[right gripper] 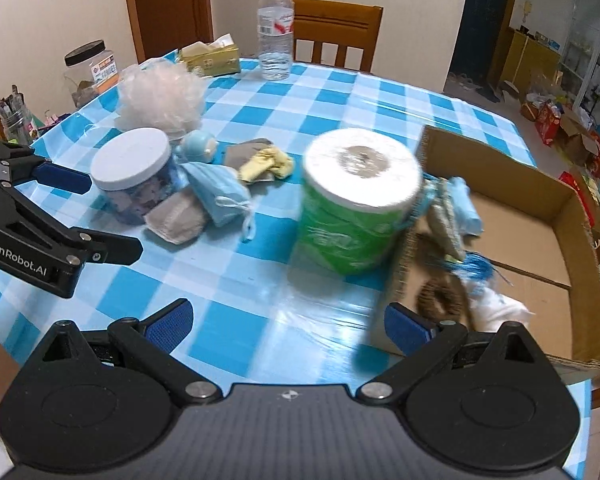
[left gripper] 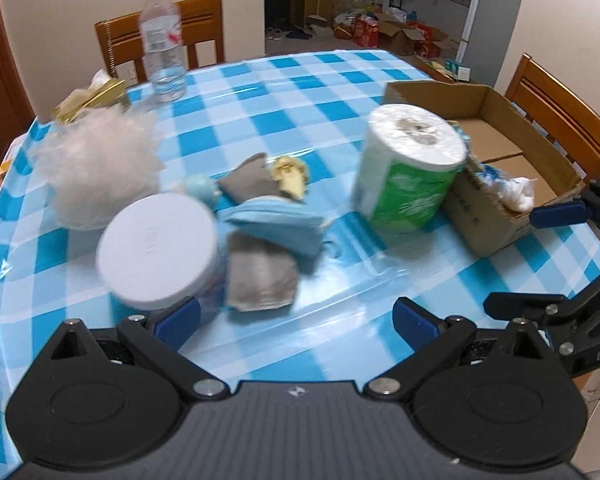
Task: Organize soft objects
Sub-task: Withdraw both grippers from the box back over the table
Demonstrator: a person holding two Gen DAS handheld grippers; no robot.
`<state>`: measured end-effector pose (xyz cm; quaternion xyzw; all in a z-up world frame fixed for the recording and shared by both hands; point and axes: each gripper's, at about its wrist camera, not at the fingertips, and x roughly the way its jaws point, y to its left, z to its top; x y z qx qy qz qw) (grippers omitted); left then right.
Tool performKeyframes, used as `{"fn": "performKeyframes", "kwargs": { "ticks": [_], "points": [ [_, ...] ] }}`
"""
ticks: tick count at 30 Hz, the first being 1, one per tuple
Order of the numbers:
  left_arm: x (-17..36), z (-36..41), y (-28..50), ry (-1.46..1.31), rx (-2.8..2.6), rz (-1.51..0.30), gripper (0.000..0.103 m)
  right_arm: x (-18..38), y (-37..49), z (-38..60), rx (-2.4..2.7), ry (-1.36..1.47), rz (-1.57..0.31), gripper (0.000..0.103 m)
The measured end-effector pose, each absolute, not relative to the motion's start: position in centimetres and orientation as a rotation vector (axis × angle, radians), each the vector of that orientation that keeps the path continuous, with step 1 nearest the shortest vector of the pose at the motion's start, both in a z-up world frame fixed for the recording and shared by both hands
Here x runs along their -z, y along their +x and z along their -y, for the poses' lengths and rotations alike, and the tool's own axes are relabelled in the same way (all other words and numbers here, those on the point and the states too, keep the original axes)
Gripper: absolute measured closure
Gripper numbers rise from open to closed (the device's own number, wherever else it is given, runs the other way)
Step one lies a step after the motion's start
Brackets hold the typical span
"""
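Observation:
A toilet paper roll in green wrap point(left gripper: 410, 168) point(right gripper: 358, 200) stands upright on the table beside a cardboard box point(left gripper: 496, 216) point(right gripper: 576, 216). The box holds a white cloth point(right gripper: 500, 308), blue string and a blue item. A blue face mask point(left gripper: 276, 224) point(right gripper: 218, 192), grey cloths point(left gripper: 260, 280) point(right gripper: 176, 218), a yellow cloth point(right gripper: 266, 164), a small blue ball point(right gripper: 198, 146) and a white mesh pouf point(left gripper: 100, 160) point(right gripper: 160, 96) lie left of the roll. My left gripper point(left gripper: 296, 320) is open and empty. My right gripper point(right gripper: 286, 322) is open and empty, near the box's front corner.
A jar with a white lid point(left gripper: 158, 248) point(right gripper: 134, 168) stands by the cloths. A water bottle point(left gripper: 162, 40) point(right gripper: 276, 28) and a gold tissue pack point(right gripper: 210, 56) stand at the far edge. Wooden chairs point(left gripper: 160, 32) surround the checked table point(right gripper: 260, 272).

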<state>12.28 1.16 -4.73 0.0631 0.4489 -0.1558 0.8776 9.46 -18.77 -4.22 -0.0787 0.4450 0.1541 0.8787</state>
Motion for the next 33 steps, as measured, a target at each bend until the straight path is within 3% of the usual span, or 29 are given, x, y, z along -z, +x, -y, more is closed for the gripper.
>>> {"fn": "performKeyframes", "kwargs": {
  "ticks": [15,26,33],
  "points": [
    [6.0,-8.9,12.8,0.019,0.232,-0.936,0.001,5.3,11.6,11.3,-0.407,-0.256,-0.955,0.001],
    [6.4,-10.2,13.4,0.001,0.105,-0.971,0.001,7.2,15.7,9.9,-0.500,-0.259,-0.943,0.013],
    [5.7,-10.4,14.6,-0.019,0.071,-0.976,0.001,8.1,18.4,9.2,-0.522,-0.238,-0.917,0.014]
  ]
}}
